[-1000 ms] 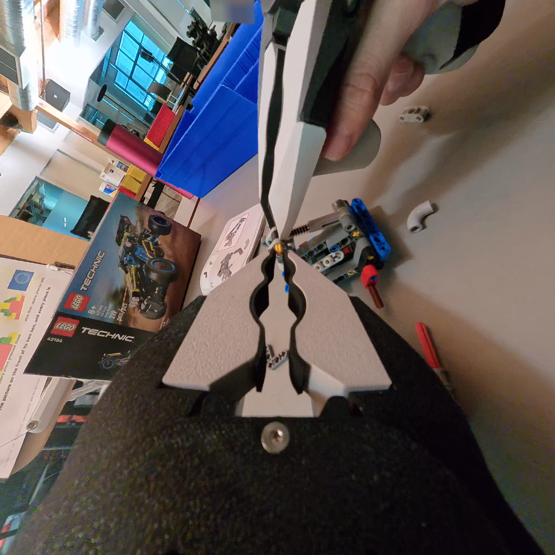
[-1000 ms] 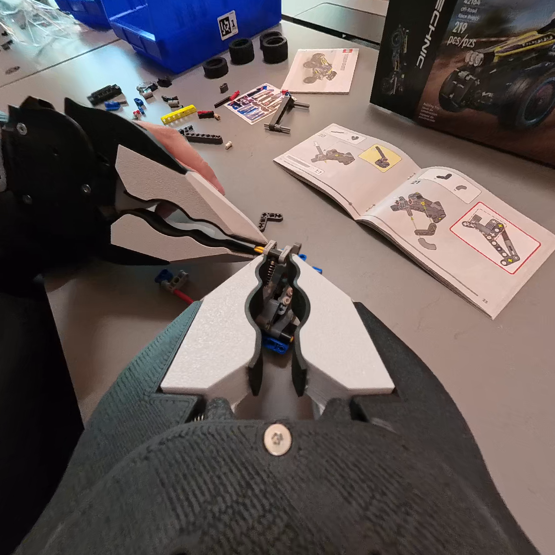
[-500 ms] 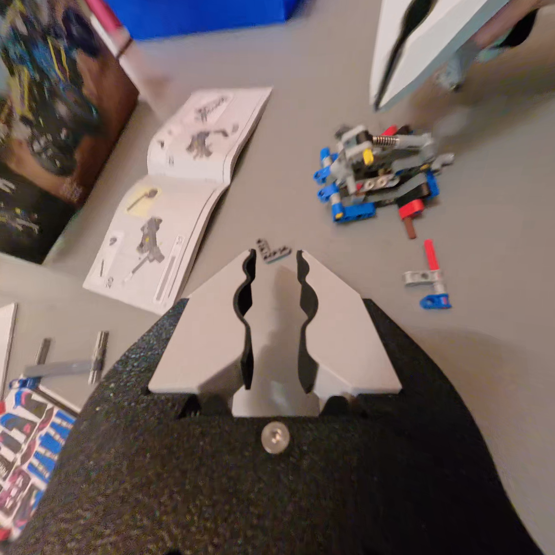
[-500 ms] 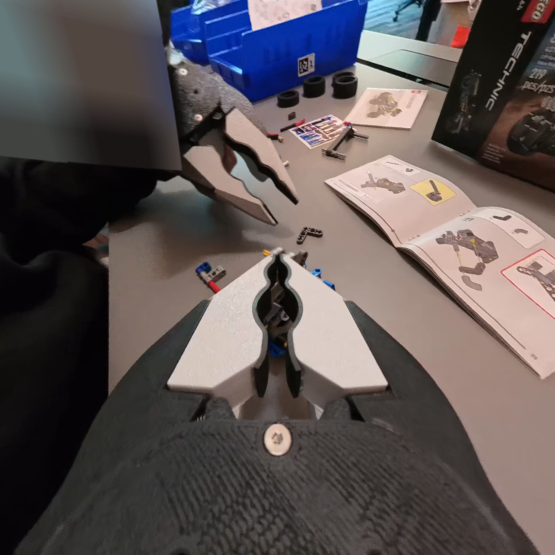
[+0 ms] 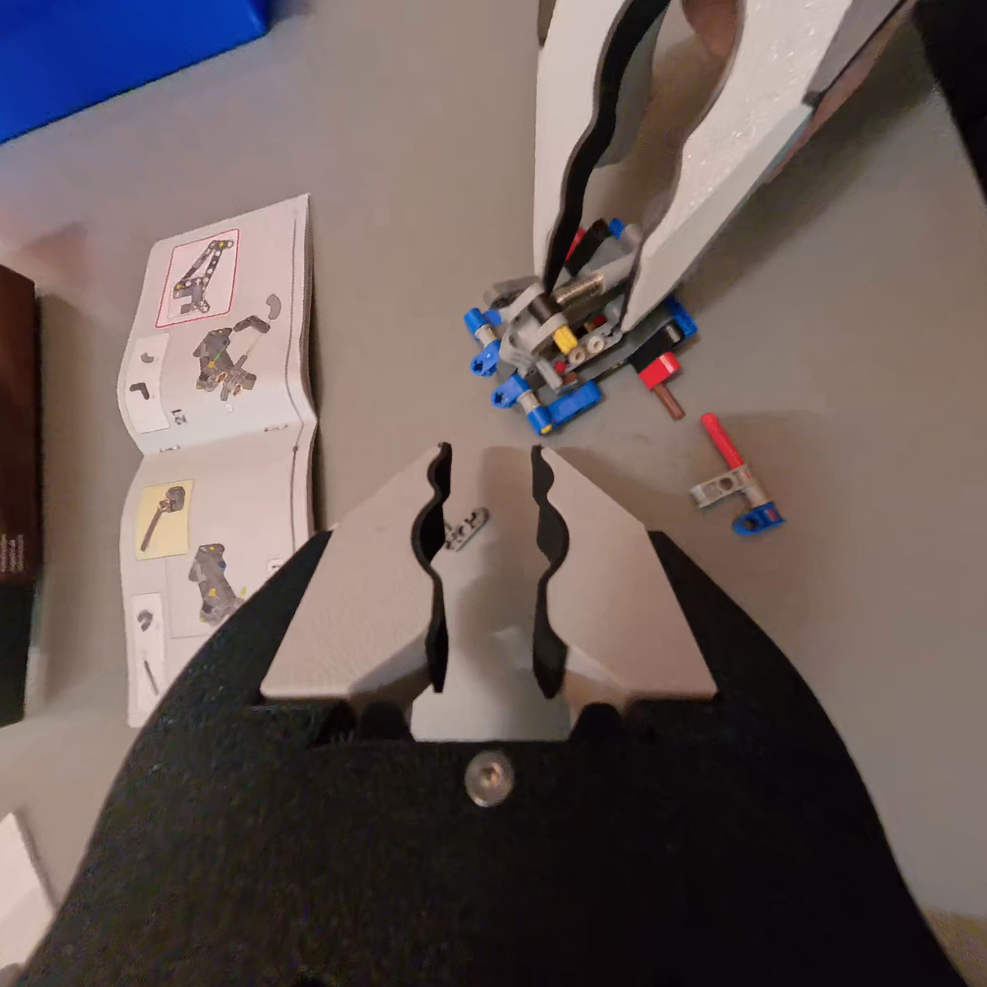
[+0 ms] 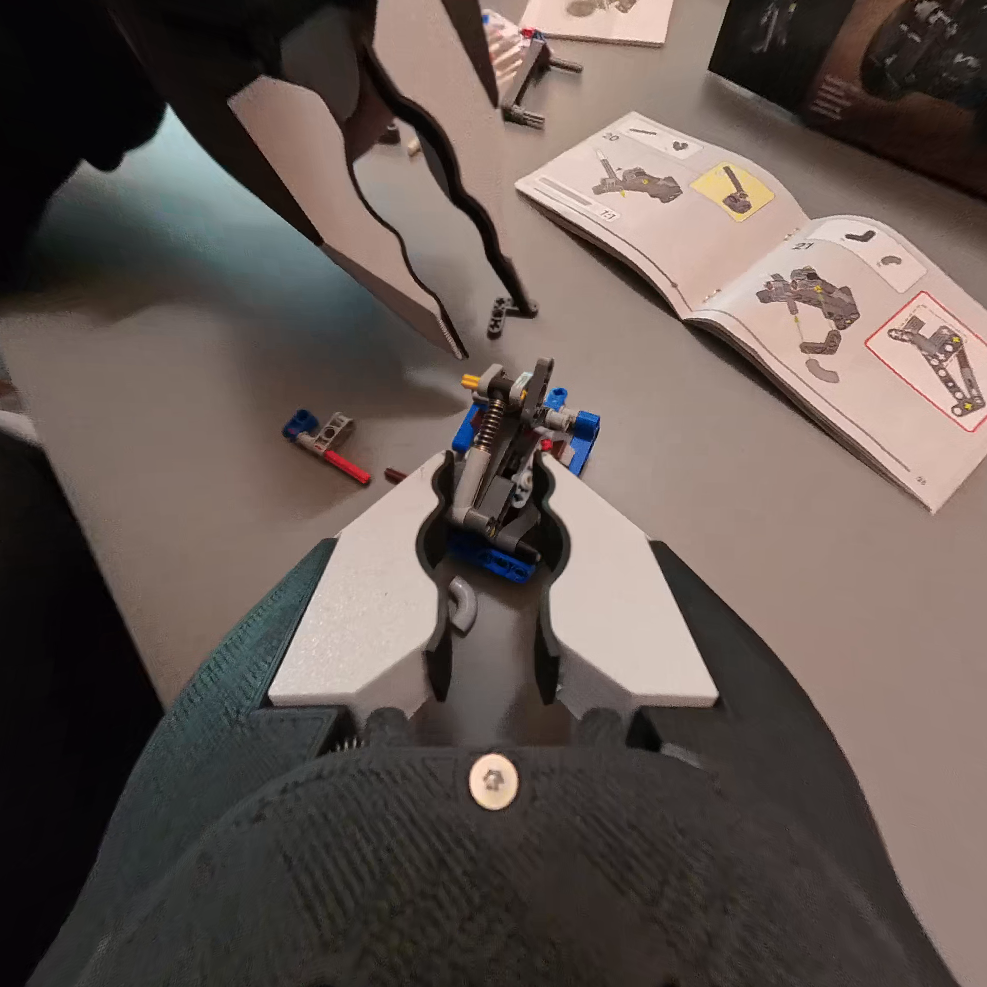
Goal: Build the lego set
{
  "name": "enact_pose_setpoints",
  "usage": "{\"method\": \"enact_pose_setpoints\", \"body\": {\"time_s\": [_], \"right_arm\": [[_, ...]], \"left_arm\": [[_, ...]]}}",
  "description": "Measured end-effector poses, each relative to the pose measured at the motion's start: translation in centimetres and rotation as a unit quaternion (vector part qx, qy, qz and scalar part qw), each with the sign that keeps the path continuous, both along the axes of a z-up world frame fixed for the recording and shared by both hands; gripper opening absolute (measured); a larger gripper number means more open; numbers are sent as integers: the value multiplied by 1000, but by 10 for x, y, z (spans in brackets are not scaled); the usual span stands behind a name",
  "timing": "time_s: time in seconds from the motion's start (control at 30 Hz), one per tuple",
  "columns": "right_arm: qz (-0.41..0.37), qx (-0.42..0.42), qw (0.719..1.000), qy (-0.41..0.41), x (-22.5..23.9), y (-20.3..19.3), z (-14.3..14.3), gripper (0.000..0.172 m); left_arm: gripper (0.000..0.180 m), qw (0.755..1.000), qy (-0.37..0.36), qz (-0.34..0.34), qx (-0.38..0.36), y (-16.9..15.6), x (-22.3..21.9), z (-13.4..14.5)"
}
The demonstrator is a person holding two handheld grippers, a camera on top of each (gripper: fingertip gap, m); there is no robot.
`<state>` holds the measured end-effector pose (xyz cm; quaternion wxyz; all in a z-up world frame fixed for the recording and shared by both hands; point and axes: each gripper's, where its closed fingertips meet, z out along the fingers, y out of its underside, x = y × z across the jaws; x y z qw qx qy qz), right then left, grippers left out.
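A small brick assembly (image 5: 539, 342) of grey, blue and black parts with a spring strut rests on the grey table (image 5: 801, 694). My right gripper (image 6: 494, 459) straddles it with the jaws apart. A dark gap shows beside the strut (image 6: 512, 406), so nothing is gripped. It also shows in the left wrist view (image 5: 593, 299). My left gripper (image 5: 488, 448) is open and empty, pulled back from the assembly. It hangs over a small dark L-shaped beam (image 5: 464, 529) on the table. The right wrist view shows it (image 6: 491, 331) beside that beam (image 6: 499, 315).
An open instruction booklet (image 5: 224, 374) lies left of the assembly. A red axle with grey and blue connectors (image 5: 731, 480) lies to its right. A small grey curved piece (image 6: 462, 609) lies between my right fingers. A blue bin (image 5: 107, 53) and a dark box (image 6: 881, 80) stand farther off.
My left gripper let go of the assembly's top, opened and drew back over the L-shaped beam. My right jaws widened around the assembly, which now sits on the table.
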<state>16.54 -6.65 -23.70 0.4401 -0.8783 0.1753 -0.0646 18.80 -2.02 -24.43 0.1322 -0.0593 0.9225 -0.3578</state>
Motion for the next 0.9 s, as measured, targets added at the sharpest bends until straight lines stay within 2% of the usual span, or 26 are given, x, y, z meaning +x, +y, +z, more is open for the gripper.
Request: {"method": "enact_pose_setpoints", "body": {"time_s": [0.07,0.17,0.3,0.47,0.6,0.7,0.8,0.9], "right_arm": [[1,4,1000,-16,2,4,2,16],[10,-4,998,-55,8,3,10,6],[21,-53,996,-66,13,-5,5,11],[14,-39,998,-55,9,2,5,6],[2,-52,996,-70,10,-2,5,7],[-1,-62,995,-75,7,-5,4,8],[-5,-72,994,-86,5,-11,6,10],[-12,-48,994,-95,1,-15,18,9]], "left_arm": [[25,1000,2,4,9,8,7,-2],[20,999,33,21,-18,21,12,1],[17,996,62,69,12,48,29,-9],[19,990,126,58,9,38,25,-18],[20,991,111,71,12,33,27,-24],[7,994,90,62,6,28,21,-24],[5,996,56,68,2,28,20,-24],[0,996,26,82,-25,28,20,-22]]}}
